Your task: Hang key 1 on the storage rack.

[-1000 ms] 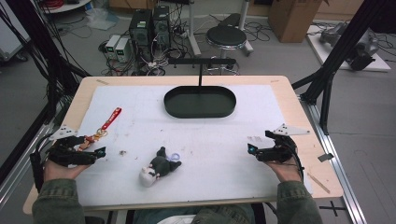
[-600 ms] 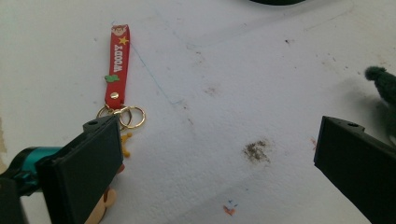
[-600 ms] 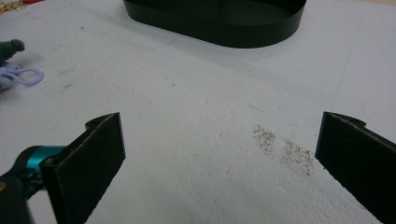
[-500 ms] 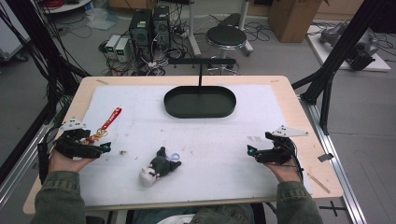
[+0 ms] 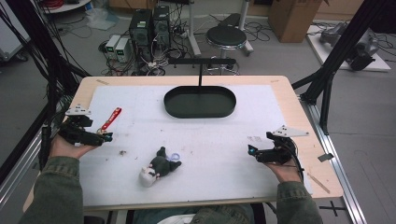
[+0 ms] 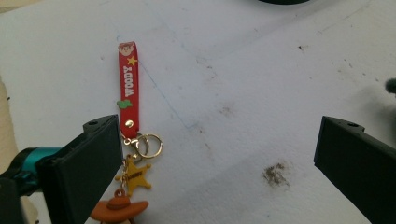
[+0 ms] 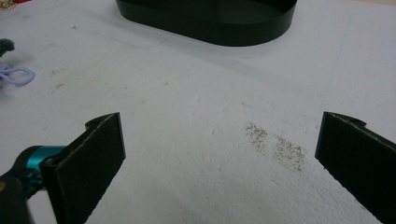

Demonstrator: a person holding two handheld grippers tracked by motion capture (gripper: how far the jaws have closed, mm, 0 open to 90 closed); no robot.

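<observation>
While the left gripper [image 5: 95, 136] hangs with jaws spread wide beside the red Woody keychain [image 6: 128, 88], the strap lies flat on the white mat [image 5: 210, 135], ring and star charm just off the left jaw. Advisable: shift left until the strap sits centred, then close. Right gripper [image 5: 256, 152]: spread, idle, well apart. The hat charm [image 6: 118, 210] is cut off below; plush toy [image 5: 159, 165] details unclear
</observation>
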